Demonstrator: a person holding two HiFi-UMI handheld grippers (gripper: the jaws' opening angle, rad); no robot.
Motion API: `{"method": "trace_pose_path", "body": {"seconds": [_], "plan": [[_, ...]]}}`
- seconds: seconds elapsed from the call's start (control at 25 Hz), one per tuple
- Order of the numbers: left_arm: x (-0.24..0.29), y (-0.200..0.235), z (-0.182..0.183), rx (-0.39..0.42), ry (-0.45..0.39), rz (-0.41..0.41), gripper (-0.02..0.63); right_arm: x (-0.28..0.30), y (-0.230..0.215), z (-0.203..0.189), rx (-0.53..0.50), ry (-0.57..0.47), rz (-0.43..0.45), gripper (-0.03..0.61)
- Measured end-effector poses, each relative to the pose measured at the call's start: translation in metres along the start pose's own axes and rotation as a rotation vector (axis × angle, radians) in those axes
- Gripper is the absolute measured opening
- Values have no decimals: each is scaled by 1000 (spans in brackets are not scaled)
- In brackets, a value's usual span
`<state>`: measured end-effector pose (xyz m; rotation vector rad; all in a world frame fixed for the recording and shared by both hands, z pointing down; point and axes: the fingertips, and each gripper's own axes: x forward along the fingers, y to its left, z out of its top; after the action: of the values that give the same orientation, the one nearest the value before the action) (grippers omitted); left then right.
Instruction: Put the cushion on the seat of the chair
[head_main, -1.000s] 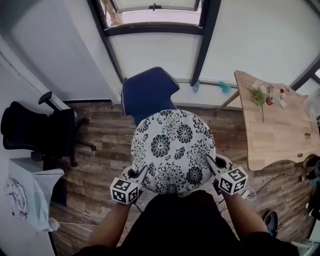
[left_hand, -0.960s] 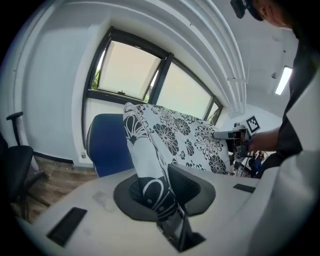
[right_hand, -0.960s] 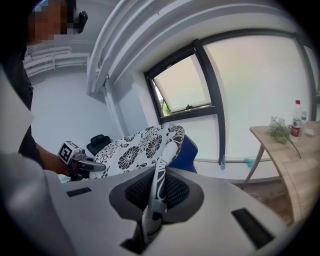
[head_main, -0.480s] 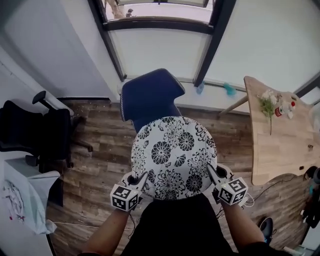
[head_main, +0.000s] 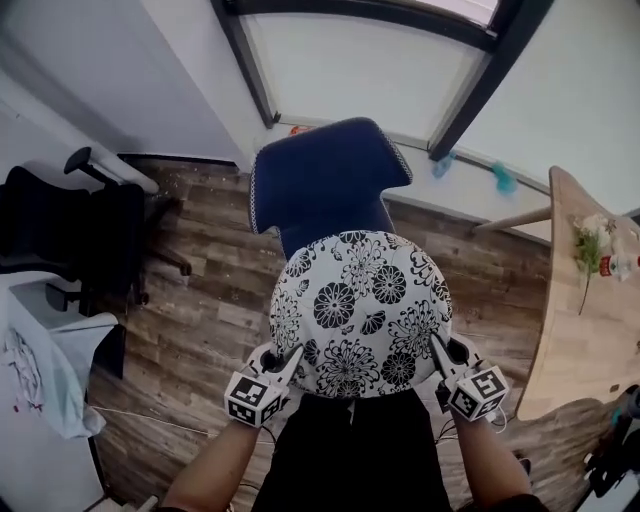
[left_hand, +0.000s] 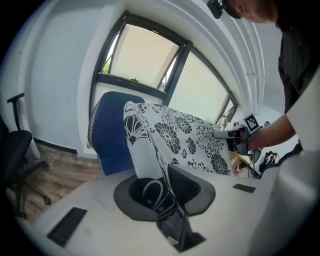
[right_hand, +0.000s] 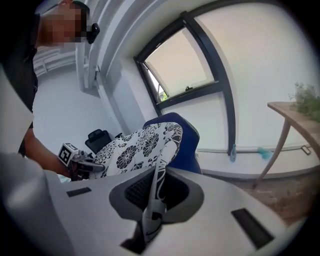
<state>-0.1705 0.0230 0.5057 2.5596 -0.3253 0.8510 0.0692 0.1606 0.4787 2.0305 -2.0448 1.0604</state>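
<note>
So far my left gripper (head_main: 293, 354) and right gripper (head_main: 437, 346) each pinch the cushion's (head_main: 360, 305) edge, not yet down on the chair (head_main: 325, 180) seat.

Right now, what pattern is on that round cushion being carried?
Black flowers on white, covering the cushion; the head view shows it best.

Ahead of my left tool (head_main: 292, 358) and right tool (head_main: 438, 348), the blue chair (head_main: 325, 180) blocks the way beyond the cushion (head_main: 360, 310). Open floor (head_main: 215, 310) runs leftward to the black chair (head_main: 80, 235). The bench (head_main: 585, 340) stands rightward.
</note>
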Motion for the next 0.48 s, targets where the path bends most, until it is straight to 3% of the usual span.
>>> {"method": "trace_pose_path", "body": {"seconds": [0.24, 0.48], "plan": [[31, 24, -9, 12, 60, 53, 61, 27, -16, -8, -17, 14, 69, 38], [16, 19, -5, -32, 69, 59, 61, 15, 3, -1, -9, 34, 75, 38]]}}
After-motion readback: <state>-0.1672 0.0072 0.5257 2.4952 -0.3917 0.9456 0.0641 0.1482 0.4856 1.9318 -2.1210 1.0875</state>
